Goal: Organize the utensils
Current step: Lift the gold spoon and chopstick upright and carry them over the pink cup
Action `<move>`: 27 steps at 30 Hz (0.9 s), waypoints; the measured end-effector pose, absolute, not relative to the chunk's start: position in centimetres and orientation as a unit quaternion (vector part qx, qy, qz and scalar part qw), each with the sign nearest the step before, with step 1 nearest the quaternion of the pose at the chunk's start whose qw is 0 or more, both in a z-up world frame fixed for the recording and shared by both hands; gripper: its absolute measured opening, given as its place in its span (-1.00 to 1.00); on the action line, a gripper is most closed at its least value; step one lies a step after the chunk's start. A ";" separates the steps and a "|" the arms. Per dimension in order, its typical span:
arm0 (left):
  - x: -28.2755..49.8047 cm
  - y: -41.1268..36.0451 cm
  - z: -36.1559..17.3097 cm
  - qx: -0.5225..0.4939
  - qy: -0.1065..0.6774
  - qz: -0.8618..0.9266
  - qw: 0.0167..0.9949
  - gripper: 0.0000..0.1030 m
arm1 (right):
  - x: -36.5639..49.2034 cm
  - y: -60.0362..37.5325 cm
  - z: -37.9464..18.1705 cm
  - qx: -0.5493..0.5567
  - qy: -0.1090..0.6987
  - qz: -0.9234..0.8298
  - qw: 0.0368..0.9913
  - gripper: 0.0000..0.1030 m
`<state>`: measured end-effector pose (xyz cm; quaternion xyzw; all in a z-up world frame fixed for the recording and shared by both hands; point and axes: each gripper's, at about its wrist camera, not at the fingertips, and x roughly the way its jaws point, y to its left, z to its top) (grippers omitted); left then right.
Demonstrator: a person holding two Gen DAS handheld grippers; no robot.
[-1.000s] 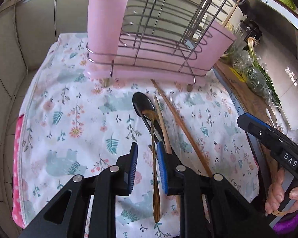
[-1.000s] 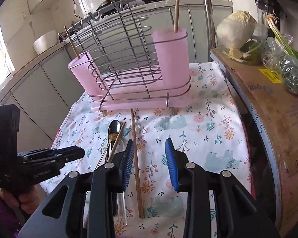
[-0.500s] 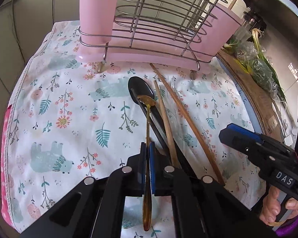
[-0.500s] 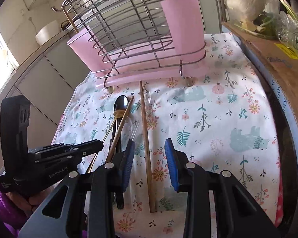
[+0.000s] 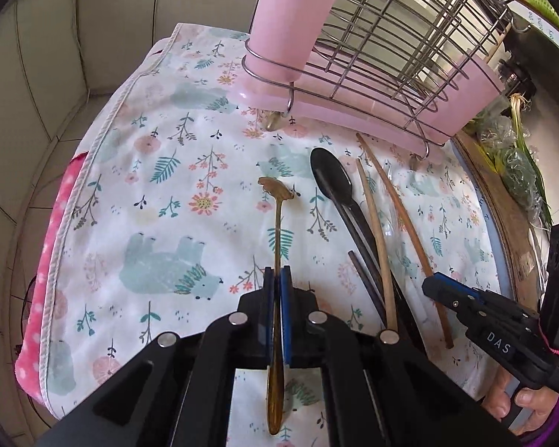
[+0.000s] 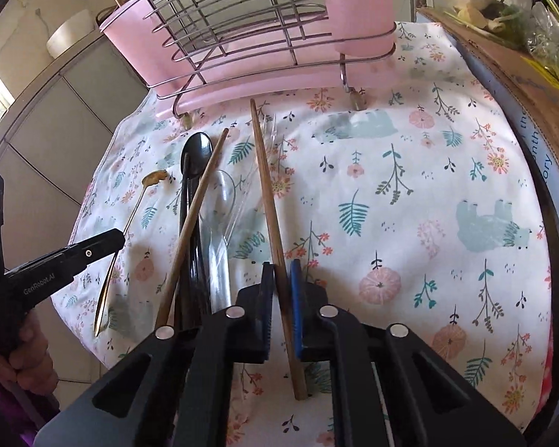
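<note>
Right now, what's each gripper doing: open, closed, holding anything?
Left gripper: closed on the gold spoon.
Right gripper: jaws just closed on the wooden chopstick.

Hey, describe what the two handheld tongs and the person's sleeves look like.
Both tongs are black plastic with blue ribbed pads and round silver rivets. The left tongs carry white "GenRobot.AI" lettering on the side, seen from the right wrist view. The right tongs read "DAS" in white, with a pink cord nearby. The sleeve is purple.
</note>
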<state>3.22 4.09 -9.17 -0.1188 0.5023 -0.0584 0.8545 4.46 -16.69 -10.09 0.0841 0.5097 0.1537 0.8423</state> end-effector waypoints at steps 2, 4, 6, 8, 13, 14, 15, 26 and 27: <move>3.2 3.9 -9.2 -0.114 0.506 -0.059 0.853 -0.94 | 4.2 -17.0 -10.1 0.087 0.511 0.146 0.843 -0.84; 3.5 3.6 -9.3 -0.113 0.514 -0.063 0.848 -0.94 | 3.8 -17.4 -9.9 0.092 0.512 0.141 0.842 -0.85; 3.6 3.5 -9.4 -0.113 0.519 -0.066 0.845 -0.94 | 3.4 -18.1 -9.7 0.099 0.516 0.138 0.840 -0.86; 3.9 3.5 -9.3 -0.108 0.520 -0.070 0.844 -0.92 | 2.8 -18.5 -9.6 0.103 0.521 0.139 0.836 -0.86; 5.0 3.7 -9.2 -0.106 0.527 -0.073 0.840 -0.91 | 1.6 -18.7 -9.8 0.091 0.546 0.149 0.820 -0.85; 5.4 3.8 -9.2 -0.106 0.527 -0.073 0.840 -0.91 | 1.4 -18.5 -10.0 0.084 0.554 0.151 0.815 -0.85; 5.7 3.8 -9.1 -0.104 0.527 -0.074 0.840 -0.91 | 1.3 -18.3 -10.1 0.079 0.561 0.153 0.810 -0.85; 9.2 3.4 -10.1 -0.095 0.545 -0.073 0.830 -0.91 | 6.2 -18.3 -7.8 0.092 0.526 0.163 0.830 -0.84; 9.4 3.4 -10.2 -0.095 0.546 -0.075 0.829 -0.91 | 6.8 -18.2 -7.7 0.092 0.524 0.165 0.831 -0.84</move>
